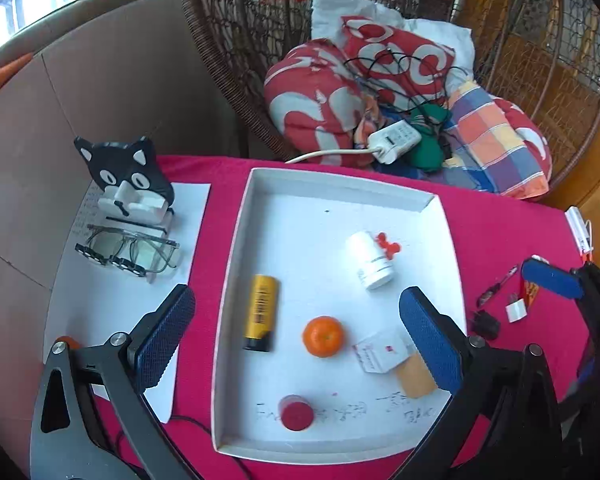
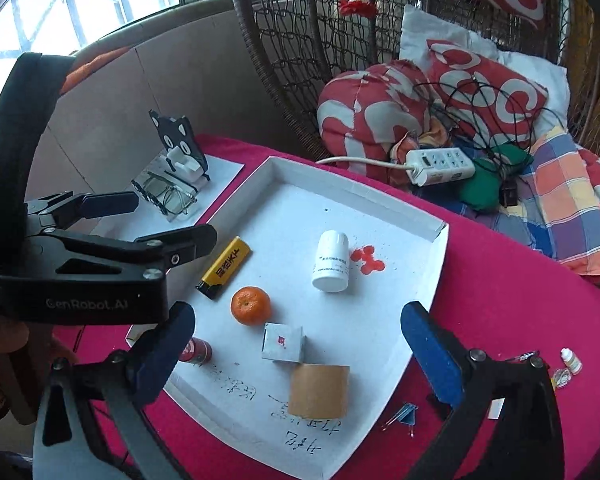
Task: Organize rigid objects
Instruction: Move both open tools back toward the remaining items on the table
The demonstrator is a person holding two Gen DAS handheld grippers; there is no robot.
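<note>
Left wrist view: my left gripper (image 1: 296,322) hangs over the white tray (image 1: 236,240), jaws spread wide with nothing between the pads.
Tray contents, left view: yellow lighter (image 1: 262,312) left of centre, mandarin (image 1: 323,336) at centre, white pill bottle (image 1: 371,260) lying on its side to the upper right, small white box (image 1: 378,354) and brown cardboard tube (image 1: 414,378) at lower right, red cap (image 1: 297,412) near the bottom rim.
Off tray, left view: glasses (image 1: 132,250) and a cat-shaped stand (image 1: 126,178) on white paper (image 1: 192,216) at left; small clutter on the red cloth (image 1: 500,232) at right.
Right wrist view: my right gripper (image 2: 298,350) is also wide apart and empty, above the box (image 2: 282,342) and tube (image 2: 319,390); the left gripper (image 2: 140,220) shows at the left of the frame.
Loose items, right view: a dropper bottle (image 2: 571,360) and blue clip (image 2: 406,412) lie on the cloth at lower right, outside the tray.
Advice to myself: I judge most pieces are already in; next I would take one off-tray item, straddle its narrow side and close only once the pads are level with it.
Risk: the mandarin and bottle can roll if nudged.
</note>
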